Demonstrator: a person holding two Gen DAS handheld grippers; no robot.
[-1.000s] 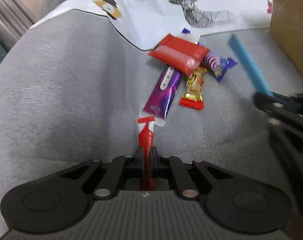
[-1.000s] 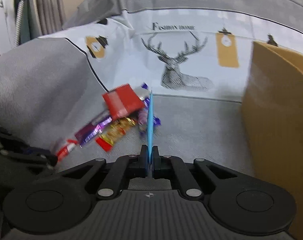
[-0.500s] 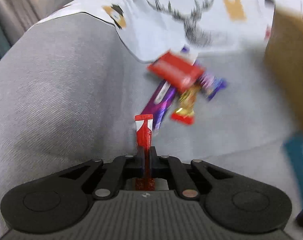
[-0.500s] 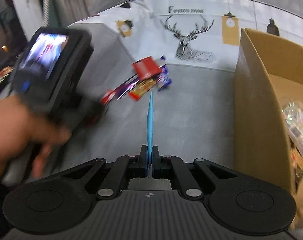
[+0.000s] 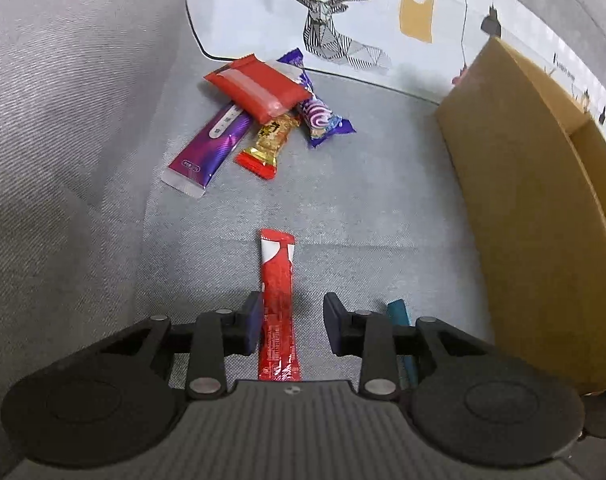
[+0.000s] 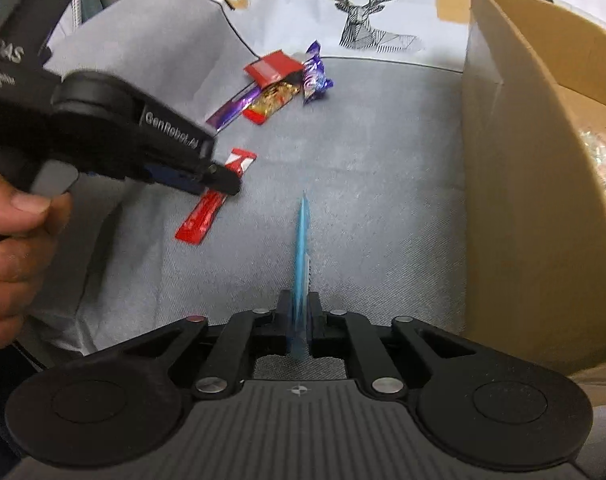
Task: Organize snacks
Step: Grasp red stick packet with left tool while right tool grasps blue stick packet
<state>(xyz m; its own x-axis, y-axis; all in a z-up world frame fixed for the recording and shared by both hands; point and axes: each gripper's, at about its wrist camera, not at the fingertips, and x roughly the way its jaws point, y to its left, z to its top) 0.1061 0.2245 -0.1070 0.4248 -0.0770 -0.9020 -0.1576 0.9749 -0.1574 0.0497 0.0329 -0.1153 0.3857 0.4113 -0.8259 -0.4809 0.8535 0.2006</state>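
Note:
My left gripper [image 5: 293, 308] is opening. The red stick sachet [image 5: 277, 280] lies flat on the grey sofa seat between its jaws, close to the left pad, with a gap on the right. In the right wrist view the same gripper [image 6: 219, 178] hovers over that sachet [image 6: 201, 220], held by a person's hand [image 6: 11, 240]. My right gripper [image 6: 299, 308] is also opening; a thin blue stick [image 6: 301, 248] stands edge-on and blurred between its jaws, its lower end sagging below them. That blue stick [image 5: 399, 316] shows behind my left gripper's right finger.
A pile of snacks lies further back: a red flat pack [image 5: 259, 88], a purple bar [image 5: 211, 144], a gold-and-red bar [image 5: 269, 140] and a purple candy wrapper [image 5: 319, 116]. An open cardboard box [image 6: 515, 160] stands at the right. A deer-print cushion [image 5: 335, 8] is behind.
The left jaws have parted and the red sachet now lies on the seat. The right gripper has moved nearer the box, and its jaws have loosened around the blue stick.

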